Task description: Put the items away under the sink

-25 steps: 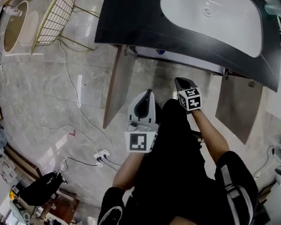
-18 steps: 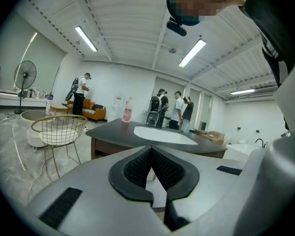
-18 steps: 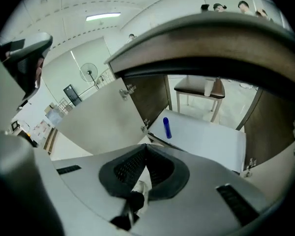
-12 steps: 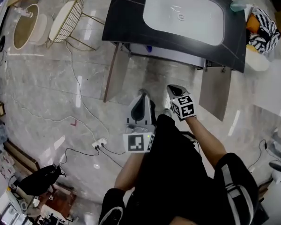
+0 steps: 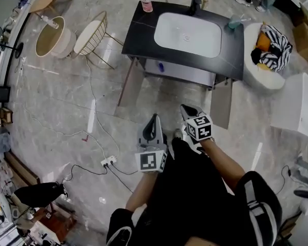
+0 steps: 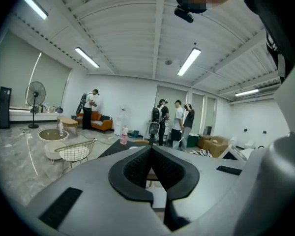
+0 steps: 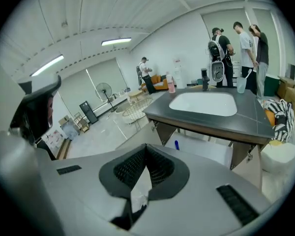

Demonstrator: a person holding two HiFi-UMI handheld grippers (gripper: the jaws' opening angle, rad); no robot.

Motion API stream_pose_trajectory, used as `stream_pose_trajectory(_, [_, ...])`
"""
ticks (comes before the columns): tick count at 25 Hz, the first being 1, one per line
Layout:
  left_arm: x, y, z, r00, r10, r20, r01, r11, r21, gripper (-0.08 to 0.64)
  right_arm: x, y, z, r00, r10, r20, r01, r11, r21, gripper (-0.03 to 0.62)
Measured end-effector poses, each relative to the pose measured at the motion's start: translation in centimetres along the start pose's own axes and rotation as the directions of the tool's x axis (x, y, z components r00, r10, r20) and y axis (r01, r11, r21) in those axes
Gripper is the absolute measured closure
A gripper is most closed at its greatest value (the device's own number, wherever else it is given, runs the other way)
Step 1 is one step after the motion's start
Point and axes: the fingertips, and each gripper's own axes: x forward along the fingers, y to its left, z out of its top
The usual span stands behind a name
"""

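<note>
The sink vanity (image 5: 143, 22) has a dark top and a white basin, and both cabinet doors (image 5: 127, 86) hang open. A small blue item (image 5: 160, 66) stands inside the cabinet and shows in the right gripper view too (image 7: 176, 145). On the counter are a pink bottle (image 5: 145, 3), a black faucet (image 5: 195, 3) and a clear cup (image 5: 234, 22). My left gripper (image 5: 153, 124) and right gripper (image 5: 186, 110) are raised in front of my body, well short of the vanity. Both are shut with nothing between the pads (image 6: 151, 149) (image 7: 146, 149).
A wire chair (image 5: 90, 35) and a round tub (image 5: 54, 35) stand left of the vanity. A white pouf with a striped cushion (image 5: 267, 50) is at its right. Cables and a power strip (image 5: 109, 162) lie on the floor. Several people (image 6: 177, 122) stand beyond the sink.
The head view has drawn up and back, so the vanity looks smaller and farther. Both grippers have come away from the open cabinet, still shut.
</note>
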Motion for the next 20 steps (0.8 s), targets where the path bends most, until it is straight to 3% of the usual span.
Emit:
stream_pose_trajectory(5, [-2.9,-0.8,2.1,1.0,-0.008,0.003,0.008,1.0,0.009,0.545,-6.1,2.9,4.7,0.986,-0.001,0.165,0.004,1.0,-0.018,0.581])
stream_pose_trajectory(12, [-6.5,-1.2,5.6,0.995,-0.09,0.04,0.088,0.995,0.039,0.545,-14.6,8.7,9.6,0.924,-0.017,0.381,0.052,0.995,-0.082,0.581])
stream_pose_trajectory(15, [-7.1,-0.9,5.6,0.993,-0.105,0.047,0.104,0.994,0.027,0.545,-16.3,10.3,9.5,0.908,-0.04,0.418,0.075,0.995,-0.068,0.581])
stream_pose_trajectory(20, [-8.1,-0.8,5.0,0.991,-0.129,0.044,0.128,0.991,0.026,0.545,-16.8,12.4,7.5,0.908,-0.059,0.414,0.087,0.995,-0.048,0.581])
